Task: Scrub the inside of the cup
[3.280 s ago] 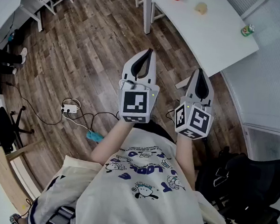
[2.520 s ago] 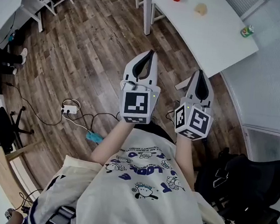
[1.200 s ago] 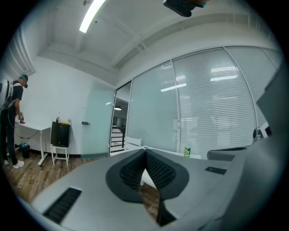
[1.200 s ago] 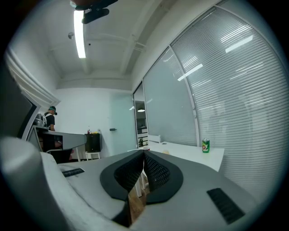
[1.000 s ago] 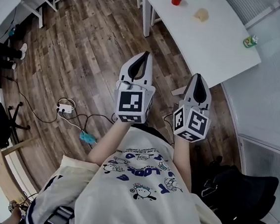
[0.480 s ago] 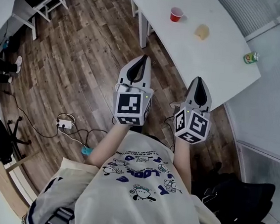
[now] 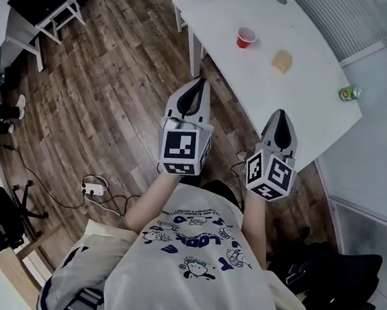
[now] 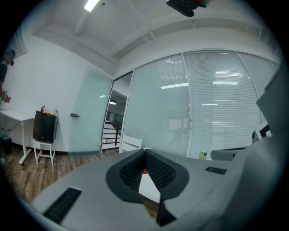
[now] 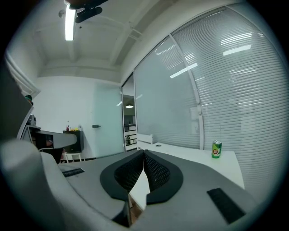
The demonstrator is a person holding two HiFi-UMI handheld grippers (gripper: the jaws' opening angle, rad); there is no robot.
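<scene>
Left gripper is pinched shut with nothing in it, pads meeting at the tips, and your right gripper is the same deal, closed on air. You've got both held out in front of your chest, side by side and apart, pointing roughly level at the white table. From the head view, the red cup sits on that table out past both sets of tips, between the lines the two grippers point along and a bit nearer the left one. You can catch a sliver of red through the gap under the left tips in the left gripper view. It's standing upright with its mouth facing up, so its long axis runs vertical, and neither gripper is touching it. What lies between you and it is the table's near edge plus a white table leg just ahead of the left gripper. A tan lump, could be a sponge but I can't say for sure, lies near the cup on the right gripper's side. A green can stands way off to the right of the right gripper near the table's far corner. Behind and left of the left gripper, a power strip with cables lies on the wood floor.
</scene>
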